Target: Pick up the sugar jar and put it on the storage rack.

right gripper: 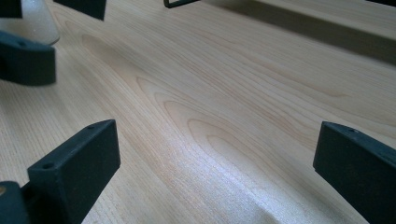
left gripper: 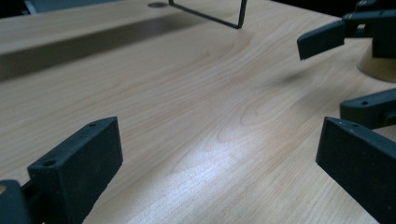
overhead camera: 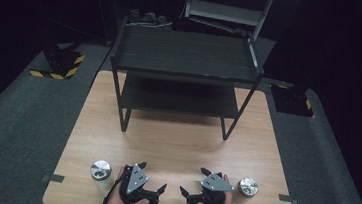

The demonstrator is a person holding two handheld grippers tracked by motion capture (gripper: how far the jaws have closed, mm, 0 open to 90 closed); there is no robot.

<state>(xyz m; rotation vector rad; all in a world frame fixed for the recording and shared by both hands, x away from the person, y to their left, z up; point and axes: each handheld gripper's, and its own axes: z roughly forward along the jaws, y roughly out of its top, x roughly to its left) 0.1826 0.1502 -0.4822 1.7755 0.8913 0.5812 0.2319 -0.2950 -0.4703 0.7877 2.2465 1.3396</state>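
Observation:
Two small jars with silver lids stand near the table's front edge, one at the left [overhead camera: 100, 170] and one at the right [overhead camera: 247, 187]. My left gripper [overhead camera: 152, 176] rests just right of the left jar, jaws spread wide and open over bare wood. My right gripper [overhead camera: 194, 180] sits just left of the right jar, also open. In the left gripper view my own gripper [left gripper: 217, 158] frames empty tabletop, with the right gripper [left gripper: 348, 70] and a jar base [left gripper: 378, 70] beyond. The right gripper view has my own gripper [right gripper: 217, 161] open, the left gripper's finger [right gripper: 28, 58] and a pale jar [right gripper: 39, 21] at top left.
A black two-tier shelf rack [overhead camera: 186, 57] stands on the far half of the wooden table [overhead camera: 175, 141]; its thin legs [overhead camera: 124, 119] reach mid-table. Grey carpet surrounds the table. Black tape marks [overhead camera: 53, 177] sit at the front corners.

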